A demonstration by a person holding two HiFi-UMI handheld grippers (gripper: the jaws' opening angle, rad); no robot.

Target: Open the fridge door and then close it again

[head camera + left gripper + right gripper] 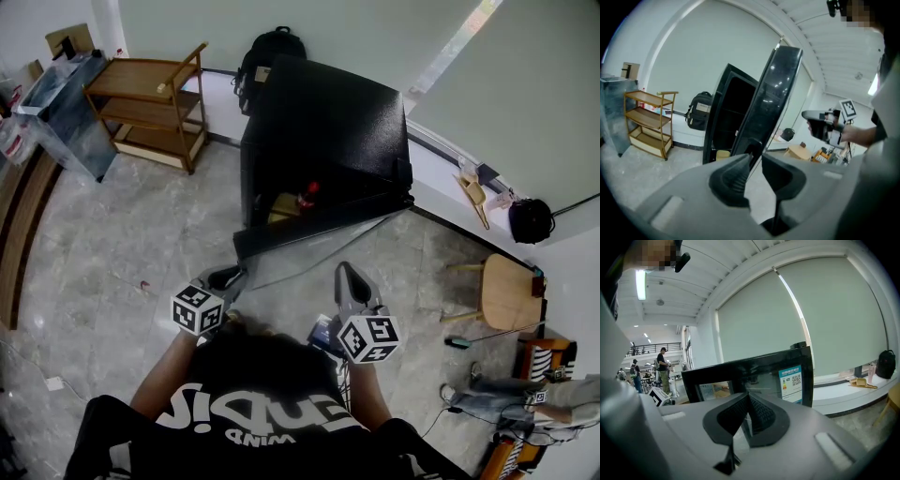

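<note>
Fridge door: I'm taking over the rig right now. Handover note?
Left hand-held gripper: jaws apart, at the free edge of the fridge door, no clamp visible.
Right hand-held gripper: shut, empty, facing the door's outer face.
Fridge: door stands partly open, hinged at the person's right.
Done: door opened. Left: swing it shut.

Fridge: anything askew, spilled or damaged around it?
Nothing stands out. The fridge has its door swung open, as the task calls for; a red-topped item sits inside, and no dents or spills show.
</note>
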